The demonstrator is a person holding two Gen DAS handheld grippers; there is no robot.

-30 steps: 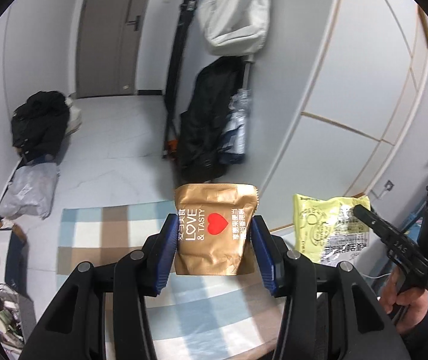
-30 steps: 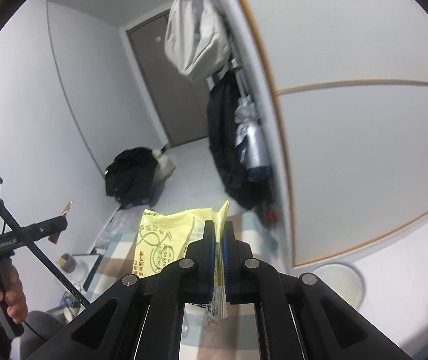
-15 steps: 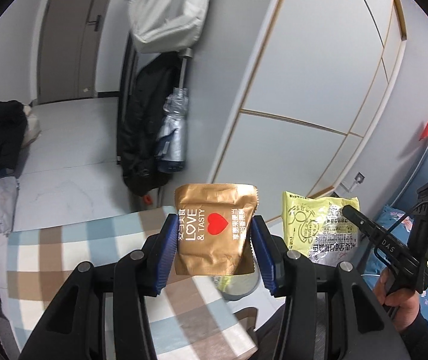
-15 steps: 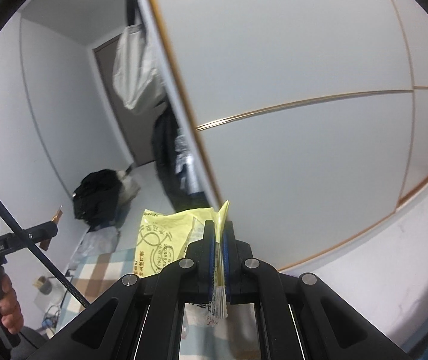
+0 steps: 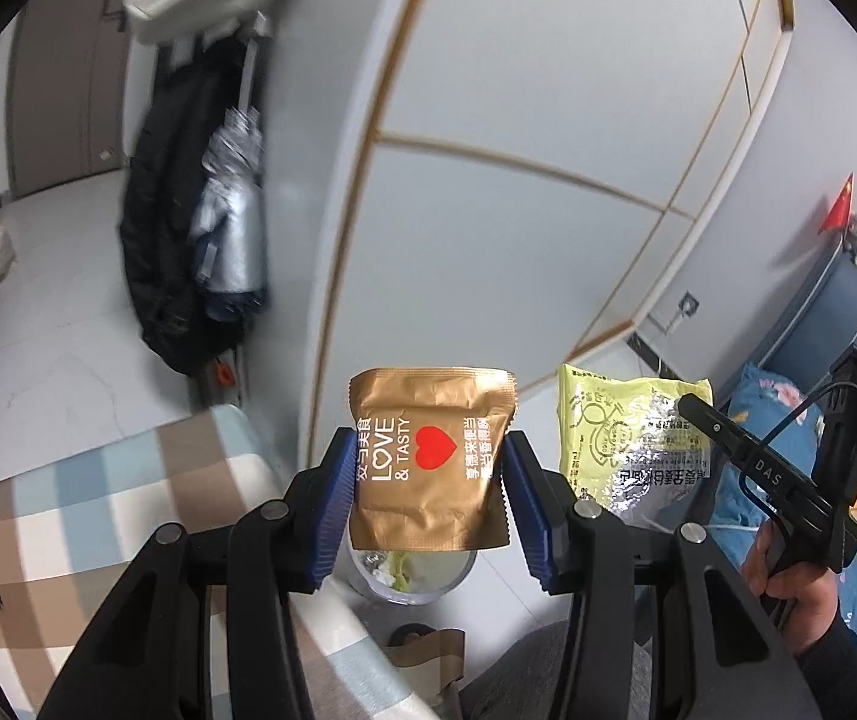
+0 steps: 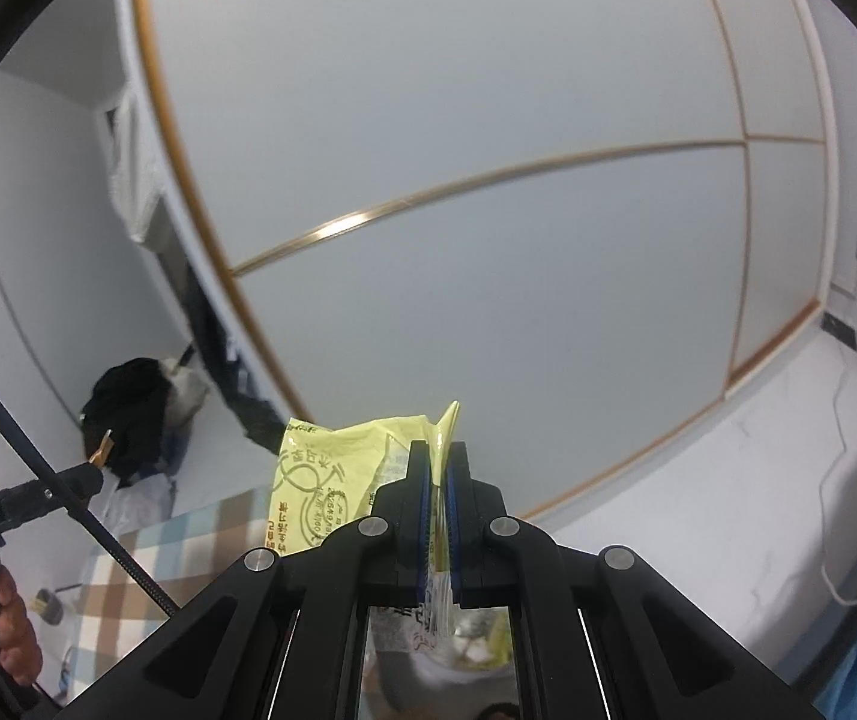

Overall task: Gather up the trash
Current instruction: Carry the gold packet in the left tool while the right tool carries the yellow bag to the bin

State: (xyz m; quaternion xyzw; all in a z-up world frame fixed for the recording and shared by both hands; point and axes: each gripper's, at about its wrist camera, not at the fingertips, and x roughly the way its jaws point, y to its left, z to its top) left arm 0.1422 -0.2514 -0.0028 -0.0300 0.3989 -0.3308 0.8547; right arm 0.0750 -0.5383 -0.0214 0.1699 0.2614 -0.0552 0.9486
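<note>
gold packet (image 5: 428,450) and yellow wrapper (image 6: 332,474) stay clamped in fingers, now above the bin (image 5: 410,570).

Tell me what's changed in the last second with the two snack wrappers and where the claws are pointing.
Both claws swung away from the door and hallway toward the wardrobe wall, bringing a bin into view beneath the left claw. Nothing was let go: the left claw still clamps the gold snack packet, and the right claw stays shut on the yellow wrapper.
</note>
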